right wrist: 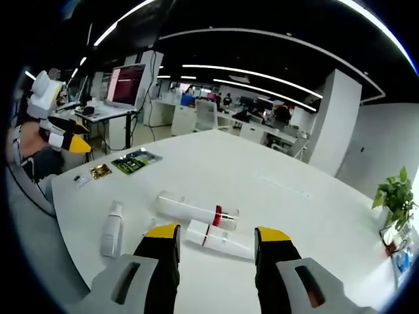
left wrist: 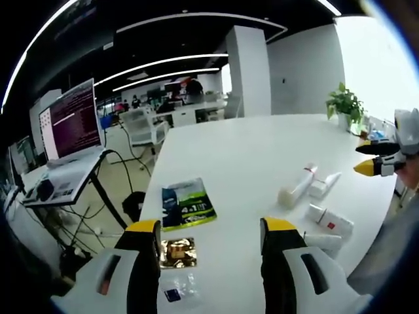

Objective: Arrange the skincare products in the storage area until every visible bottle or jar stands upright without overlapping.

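Several white skincare bottles lie flat on the white table (left wrist: 242,150). A long tube with a red band (right wrist: 196,210) lies just beyond my right gripper (right wrist: 217,237), which is open. A shorter white bottle (right wrist: 219,241) lies crosswise between its yellow-tipped jaws, and I cannot tell whether they touch it. Another white bottle (right wrist: 112,229) and a small tube (right wrist: 149,226) lie to the left. In the left gripper view the long tube (left wrist: 298,186), small tube (left wrist: 325,185) and a red-marked bottle (left wrist: 329,220) lie at right. My left gripper (left wrist: 211,229) is open over bare table.
A green sachet (left wrist: 188,204), a gold sachet (left wrist: 178,252) and a small clear packet (left wrist: 175,291) lie near the left jaw. A potted plant (left wrist: 345,104) stands at the far table edge. A screen on a stand (left wrist: 69,121) is beside the table. The right gripper (left wrist: 380,159) shows at right.
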{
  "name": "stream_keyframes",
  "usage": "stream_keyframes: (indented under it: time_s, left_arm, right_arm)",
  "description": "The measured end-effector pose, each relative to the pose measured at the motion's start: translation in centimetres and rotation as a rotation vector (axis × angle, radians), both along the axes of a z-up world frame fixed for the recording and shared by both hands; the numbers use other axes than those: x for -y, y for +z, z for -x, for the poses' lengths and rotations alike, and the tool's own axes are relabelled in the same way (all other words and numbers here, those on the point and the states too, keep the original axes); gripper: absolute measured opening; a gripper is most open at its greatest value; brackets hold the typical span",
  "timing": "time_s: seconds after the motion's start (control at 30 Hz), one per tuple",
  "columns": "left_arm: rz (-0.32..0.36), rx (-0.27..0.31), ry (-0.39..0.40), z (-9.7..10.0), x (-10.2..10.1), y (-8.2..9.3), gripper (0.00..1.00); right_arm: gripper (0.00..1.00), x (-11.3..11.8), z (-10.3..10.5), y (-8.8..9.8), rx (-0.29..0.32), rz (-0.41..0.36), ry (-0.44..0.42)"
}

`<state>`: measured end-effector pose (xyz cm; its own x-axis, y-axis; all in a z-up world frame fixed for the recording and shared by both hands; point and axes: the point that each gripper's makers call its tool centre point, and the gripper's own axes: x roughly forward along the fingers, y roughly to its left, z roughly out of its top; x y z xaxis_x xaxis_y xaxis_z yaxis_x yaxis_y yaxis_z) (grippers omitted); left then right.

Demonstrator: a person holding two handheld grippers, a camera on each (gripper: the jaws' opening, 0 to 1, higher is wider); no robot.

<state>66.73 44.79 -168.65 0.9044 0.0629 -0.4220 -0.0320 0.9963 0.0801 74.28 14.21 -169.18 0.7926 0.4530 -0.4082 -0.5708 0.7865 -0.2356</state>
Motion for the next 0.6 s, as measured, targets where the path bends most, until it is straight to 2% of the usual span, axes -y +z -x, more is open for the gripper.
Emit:
stream_keyframes:
  time_s: [0.27, 0.6]
  left_arm:
    - [0.017, -0.003, 0.016, 0.06, -0.31, -0.12, 0.57]
    - [-0.032, -0.025, 0.002, 0.10, -0.03, -0.47, 0.57]
  right_arm:
    - [0.42, -0.16, 0.04, 0.17, 0.008, 0.001, 0.009]
    - [0.42, -0.52, 0.15, -0.18, -0.009, -0.006, 0.026]
